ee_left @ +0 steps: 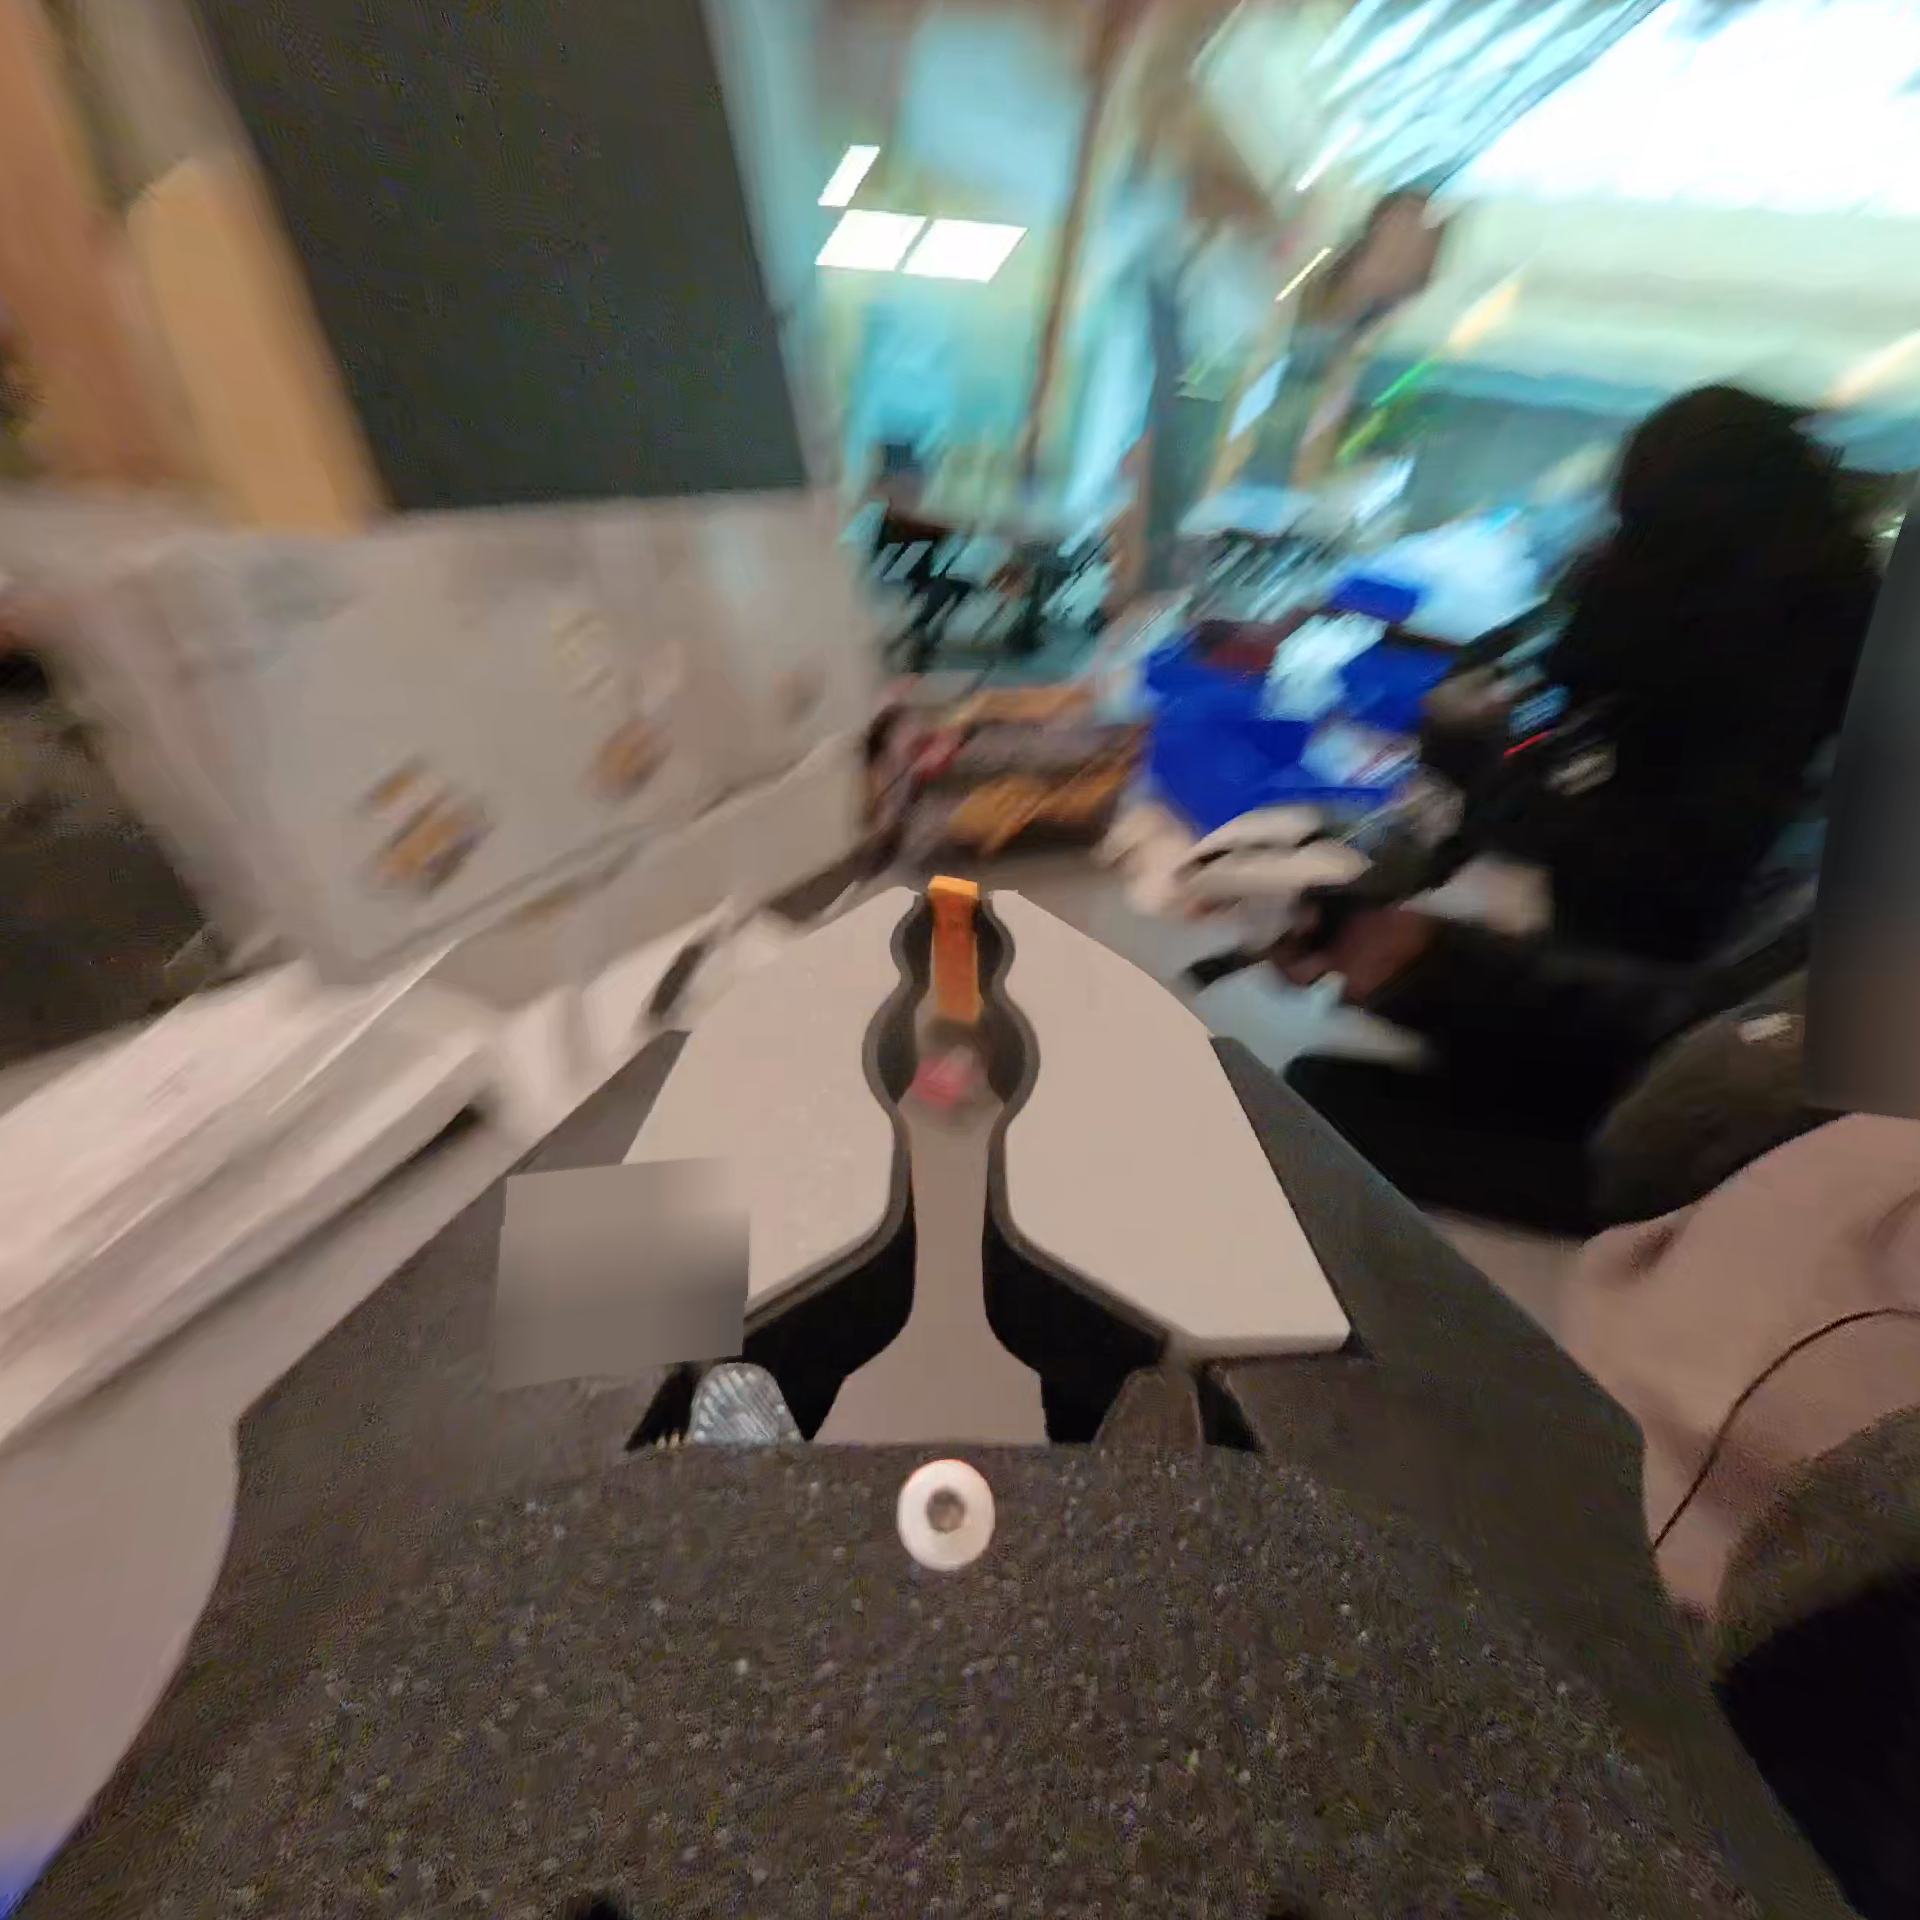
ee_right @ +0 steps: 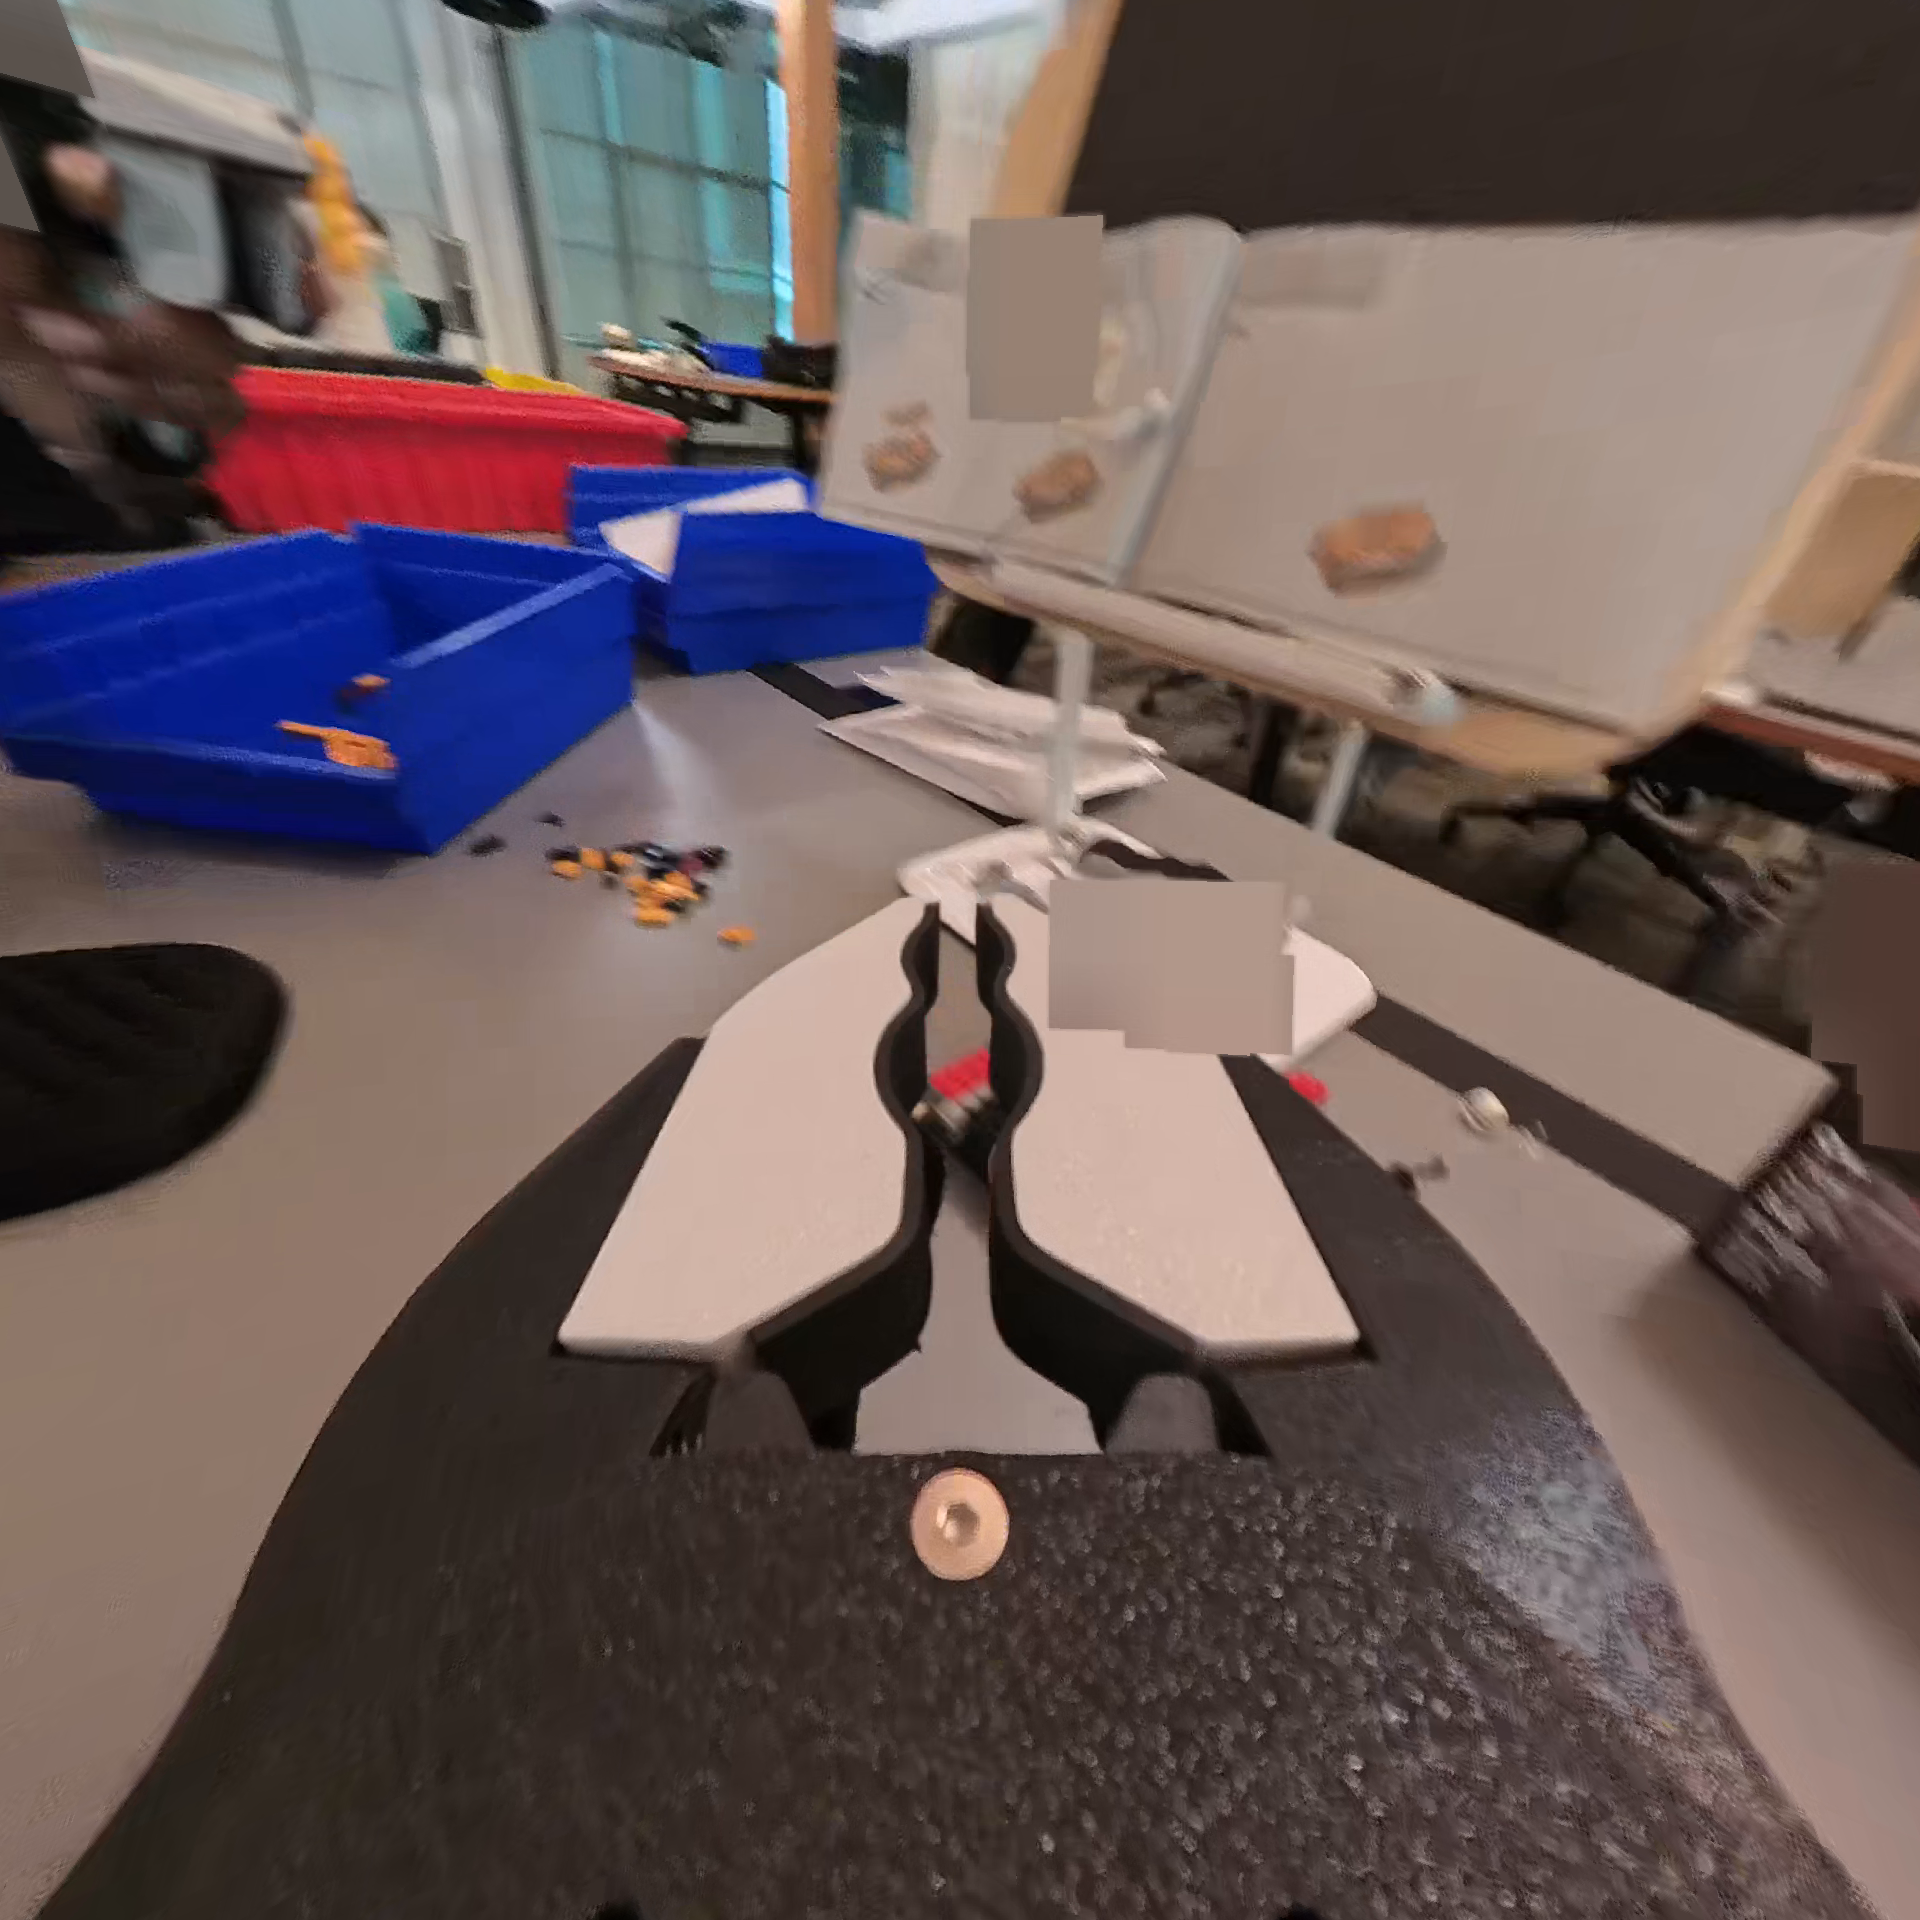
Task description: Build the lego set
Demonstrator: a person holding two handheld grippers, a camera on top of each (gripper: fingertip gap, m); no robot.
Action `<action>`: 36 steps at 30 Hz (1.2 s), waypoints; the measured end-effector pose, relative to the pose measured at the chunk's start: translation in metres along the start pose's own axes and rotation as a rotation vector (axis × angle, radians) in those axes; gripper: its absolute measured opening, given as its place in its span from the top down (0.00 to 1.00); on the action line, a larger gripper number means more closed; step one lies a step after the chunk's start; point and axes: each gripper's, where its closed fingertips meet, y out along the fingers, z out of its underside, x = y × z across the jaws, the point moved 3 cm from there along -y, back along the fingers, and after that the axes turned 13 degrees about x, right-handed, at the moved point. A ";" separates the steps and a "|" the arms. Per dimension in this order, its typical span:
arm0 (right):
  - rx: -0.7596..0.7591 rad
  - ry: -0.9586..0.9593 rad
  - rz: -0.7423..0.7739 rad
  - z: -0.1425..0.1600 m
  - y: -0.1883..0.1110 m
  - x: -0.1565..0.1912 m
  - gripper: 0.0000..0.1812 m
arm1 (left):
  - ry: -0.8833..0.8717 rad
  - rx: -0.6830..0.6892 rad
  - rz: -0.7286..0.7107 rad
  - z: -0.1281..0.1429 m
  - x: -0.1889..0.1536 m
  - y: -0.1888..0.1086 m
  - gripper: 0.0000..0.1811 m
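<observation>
We see a grey table [ee_right: 436, 1049] filling the lower part of the right wrist view, with an open instruction booklet [ee_right: 1455, 499] propped on a stand beyond it. To the left sits a red bin [ee_right: 436, 457], then 2 blue bins: a near one [ee_right: 312, 686] holding a few orange pieces, and a farther one [ee_right: 790, 592]. A black rounded object [ee_right: 125, 1060] lies at the left edge of the table. Between the near blue bin and our fingers lies a small scatter of loose orange and dark pieces [ee_right: 655, 873].

Our right gripper [ee_right: 956, 914] has its 2 fingers drawn close, with only a narrow slot left at the tips. Lower in that slot, at the wider scalloped recess, a red and black lego assembly [ee_right: 961, 1091] shows between the fingers; we cannot tell whether they clamp it or whether it lies on the table beneath them.

In the left wrist view everything beyond the gripper is smeared with motion. We make out the booklet on the left and a person in dark clothing [ee_left: 1662, 727] on the right. Our left gripper [ee_left: 954, 914] is closed on a thin orange lego piece [ee_left: 954, 956], which stands on edge in the slot and pokes just past the fingertips. Behind it, in the recess, a small red piece [ee_left: 940, 1086] shows, too blurred to judge.
</observation>
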 end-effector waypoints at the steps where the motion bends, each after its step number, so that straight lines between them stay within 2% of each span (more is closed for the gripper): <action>1: -0.020 -0.025 -0.038 -0.012 0.000 0.013 0.95 | 0.030 -0.123 0.104 -0.009 -0.027 0.013 0.96; 3: -0.064 -0.061 -0.100 -0.038 0.000 0.039 0.93 | 0.024 -0.308 0.273 -0.015 -0.064 0.040 0.96; 5: -0.104 -0.074 -0.181 -0.062 -0.002 0.066 0.90 | -0.014 -0.431 0.408 -0.012 -0.086 0.068 0.96; 7: -0.121 -0.080 -0.224 -0.079 -0.003 0.085 0.89 | -0.042 -0.484 0.482 -0.005 -0.097 0.096 0.96; 11: -0.073 -0.131 -0.152 -0.089 0.003 0.091 0.88 | -0.073 -0.487 0.641 0.007 -0.120 0.138 0.96; 15: -0.023 -0.156 -0.177 -0.078 0.008 0.095 0.90 | -0.061 -0.450 0.671 0.018 -0.132 0.157 0.95; 18: -0.052 -0.172 -0.189 -0.074 0.009 0.098 0.95 | -0.063 -0.443 0.658 0.023 -0.128 0.159 0.95; 22: -0.054 -0.155 -0.254 -0.072 0.013 0.100 0.91 | -0.060 -0.438 0.646 0.027 -0.125 0.159 0.95; 24: -0.048 -0.139 -0.261 -0.072 0.016 0.097 0.96 | -0.041 -0.417 0.627 0.030 -0.126 0.163 0.96; 26: -0.036 -0.152 -0.283 -0.070 0.016 0.095 0.96 | -0.042 -0.405 0.621 0.032 -0.125 0.164 0.95; 29: 0.062 -0.216 -0.301 -0.057 0.018 0.083 0.96 | -0.006 -0.296 0.559 0.043 -0.118 0.174 0.95; 31: 0.204 -0.267 -0.327 -0.034 0.021 0.071 0.96 | 0.042 -0.164 0.465 0.059 -0.106 0.186 0.89; 36: 0.585 -0.354 -0.370 0.048 0.028 0.049 0.96 | 0.276 0.313 0.243 0.127 -0.084 0.225 0.81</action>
